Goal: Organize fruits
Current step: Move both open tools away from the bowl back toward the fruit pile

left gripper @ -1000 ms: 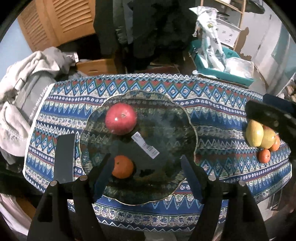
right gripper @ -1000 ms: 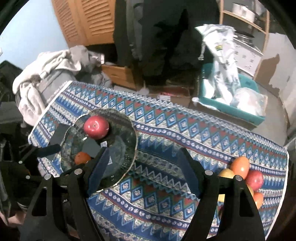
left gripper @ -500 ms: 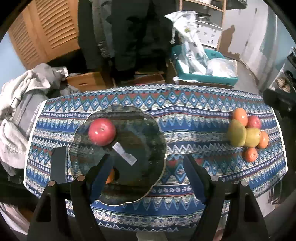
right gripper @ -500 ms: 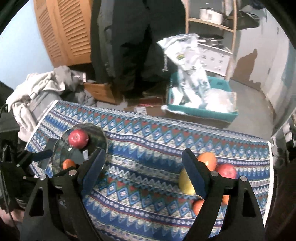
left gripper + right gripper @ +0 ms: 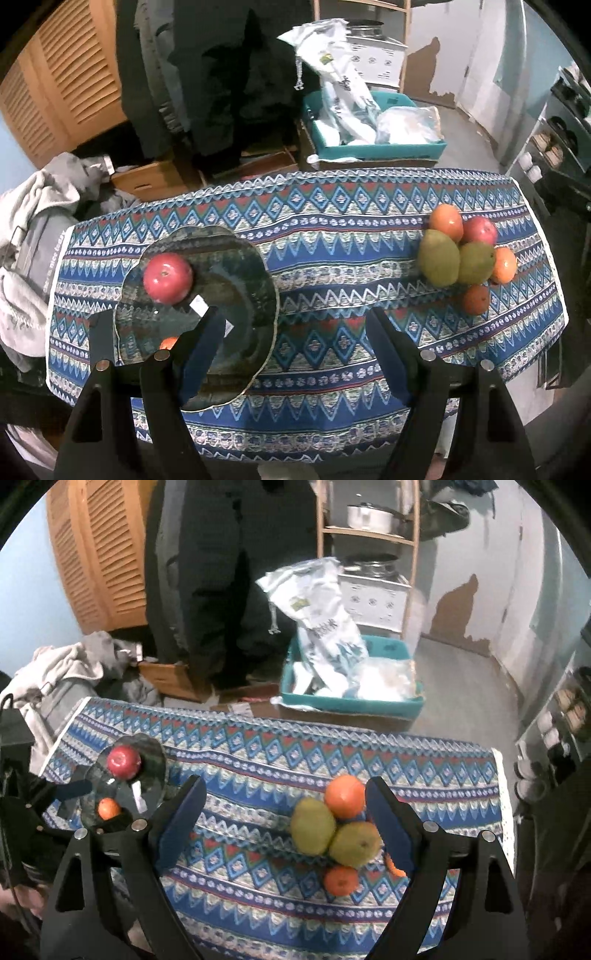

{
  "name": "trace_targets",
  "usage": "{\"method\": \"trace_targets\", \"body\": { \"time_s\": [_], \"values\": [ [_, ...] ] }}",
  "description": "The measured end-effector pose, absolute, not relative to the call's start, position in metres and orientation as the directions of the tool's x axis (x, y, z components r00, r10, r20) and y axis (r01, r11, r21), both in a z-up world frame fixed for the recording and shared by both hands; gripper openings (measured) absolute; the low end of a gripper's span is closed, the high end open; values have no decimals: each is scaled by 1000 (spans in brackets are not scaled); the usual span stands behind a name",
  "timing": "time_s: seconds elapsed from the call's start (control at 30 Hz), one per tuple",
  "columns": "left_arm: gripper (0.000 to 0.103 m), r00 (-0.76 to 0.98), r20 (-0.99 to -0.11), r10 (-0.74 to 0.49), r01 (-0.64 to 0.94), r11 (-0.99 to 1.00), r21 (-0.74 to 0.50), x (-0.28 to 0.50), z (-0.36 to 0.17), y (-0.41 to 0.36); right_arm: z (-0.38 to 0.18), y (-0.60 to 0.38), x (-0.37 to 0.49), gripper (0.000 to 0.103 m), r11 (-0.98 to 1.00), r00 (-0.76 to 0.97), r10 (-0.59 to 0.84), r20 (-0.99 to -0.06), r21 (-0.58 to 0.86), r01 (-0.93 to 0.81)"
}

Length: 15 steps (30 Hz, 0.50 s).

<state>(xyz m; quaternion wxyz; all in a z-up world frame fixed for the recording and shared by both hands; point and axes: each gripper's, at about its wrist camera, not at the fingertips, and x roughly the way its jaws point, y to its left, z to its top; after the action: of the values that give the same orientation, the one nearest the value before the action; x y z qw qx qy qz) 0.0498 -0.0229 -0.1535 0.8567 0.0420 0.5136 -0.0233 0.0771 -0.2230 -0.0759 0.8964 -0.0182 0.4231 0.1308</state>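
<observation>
A dark glass plate [image 5: 240, 266] sits at the left of the patterned tablecloth [image 5: 332, 240]. It holds a red apple [image 5: 168, 273] and a small orange [image 5: 168, 343], which my finger half hides. At the right lies a pile of fruit: two green mangoes [image 5: 439, 262], a red apple [image 5: 479, 230] and several oranges [image 5: 446, 221]. My left gripper [image 5: 295, 332] hangs open and empty above the cloth between plate and pile. My right gripper [image 5: 284, 801] is opening, above the cloth just left of the mangoes [image 5: 313, 825] and the orange [image 5: 345, 795], touching none. The plate [image 5: 155, 764] lies far left.
Beyond the table's far edge a person in dark clothes [image 5: 221, 590] stands. A teal bin [image 5: 351, 701] of plastic bags sits on the floor. A heap of laundry [image 5: 33, 221] lies at the left and a cardboard box [image 5: 147, 181] beside it. A wooden shelf [image 5: 369, 535] stands at the back.
Both grippers have drawn back, risen and shifted right, so the fruit pile has come into fuller view. The right jaws have spread wider. The plate has slid towards the left of both views.
</observation>
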Motion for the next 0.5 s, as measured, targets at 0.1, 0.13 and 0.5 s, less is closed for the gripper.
{"method": "trace_targets", "body": {
  "time_s": [0.1,0.13,0.5],
  "values": [
    [80,470,-882,1,101,993,54,50,-153,-33,-80,-238,75,87,971,609,201,-768,74,-227],
    [80,469,-883,0,107,993,57,50,-154,-37,-80,-243,73,87,973,609,196,-768,73,-220],
    [80,445,-895,-22,165,985,58,54,-158,-79,-94,-294,64,87,987,611,147,-778,72,-145]
  ]
}}
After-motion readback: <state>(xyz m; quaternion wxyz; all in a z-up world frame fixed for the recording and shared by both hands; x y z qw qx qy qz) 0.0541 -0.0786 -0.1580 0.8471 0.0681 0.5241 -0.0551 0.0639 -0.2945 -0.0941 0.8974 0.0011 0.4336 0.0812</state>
